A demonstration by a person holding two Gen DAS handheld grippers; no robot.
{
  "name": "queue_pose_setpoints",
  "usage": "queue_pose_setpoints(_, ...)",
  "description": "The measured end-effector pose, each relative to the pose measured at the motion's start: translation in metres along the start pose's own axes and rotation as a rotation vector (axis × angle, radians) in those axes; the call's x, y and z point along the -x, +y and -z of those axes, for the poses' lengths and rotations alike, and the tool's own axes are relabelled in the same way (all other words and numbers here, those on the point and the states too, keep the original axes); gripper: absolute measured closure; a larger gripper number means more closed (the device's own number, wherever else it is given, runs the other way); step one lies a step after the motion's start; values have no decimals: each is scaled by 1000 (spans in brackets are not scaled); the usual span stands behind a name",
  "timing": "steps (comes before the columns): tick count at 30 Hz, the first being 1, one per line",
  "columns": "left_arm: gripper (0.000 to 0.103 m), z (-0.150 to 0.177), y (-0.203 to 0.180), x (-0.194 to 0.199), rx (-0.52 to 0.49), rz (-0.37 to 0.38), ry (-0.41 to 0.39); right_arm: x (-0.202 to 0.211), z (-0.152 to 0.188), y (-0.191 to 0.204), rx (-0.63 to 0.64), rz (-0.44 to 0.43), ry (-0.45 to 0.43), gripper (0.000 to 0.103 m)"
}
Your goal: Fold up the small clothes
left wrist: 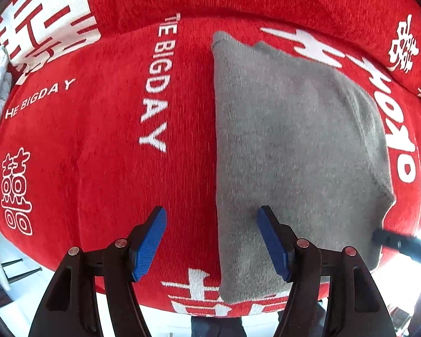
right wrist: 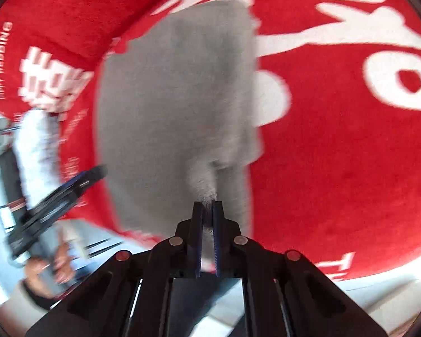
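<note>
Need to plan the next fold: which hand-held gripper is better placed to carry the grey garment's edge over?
Right. The right hand-held gripper is shut on a pinch of the grey garment. The left hand-held gripper is open above its edge, holding nothing.

grey garment [left wrist: 294,140], plain; red cloth [left wrist: 98,168] with white lettering; hand-held gripper pads [left wrist: 150,241] blue.

Grey knit garment [left wrist: 294,140], folded flat on red cloth [left wrist: 98,154], one corner pinched up.

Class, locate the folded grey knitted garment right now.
The grey knitted garment lies on the red printed cloth, right of centre in the left-wrist view; the right tongs pinch its corner.
</note>
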State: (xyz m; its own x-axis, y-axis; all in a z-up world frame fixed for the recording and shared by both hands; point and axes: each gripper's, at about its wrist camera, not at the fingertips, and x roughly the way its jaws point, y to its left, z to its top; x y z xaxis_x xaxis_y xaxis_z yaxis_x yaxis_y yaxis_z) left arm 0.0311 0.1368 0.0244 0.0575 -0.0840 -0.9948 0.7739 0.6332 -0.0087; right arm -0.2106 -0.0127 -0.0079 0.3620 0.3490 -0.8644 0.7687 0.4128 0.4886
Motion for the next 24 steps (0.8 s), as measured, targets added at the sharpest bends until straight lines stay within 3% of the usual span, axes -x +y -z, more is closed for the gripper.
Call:
queue_pose_setpoints(3, 34, 4, -1, -2, -7, 5, 5, -13, -3, -20, -56, 50, 2, 97)
queue_pose_setpoints(5, 34, 7, -2, -4, -15, -8, 13, -19, 1, -38, -101, 105, 18, 103)
queue_pose_setpoints(8, 34, 9, -1, -4, -14, -4, 29, -11, 9, -51, -173, 34, 24, 102)
queue_pose_setpoints(20, 34, 14, -8, 10, -19, -3, 79, 23, -1, -11, -126, 51, 16, 98)
queue_pose_setpoints(24, 34, 15, -11, 21, -29, 2, 79, 21, -9, 13, -112, 57, 26, 90)
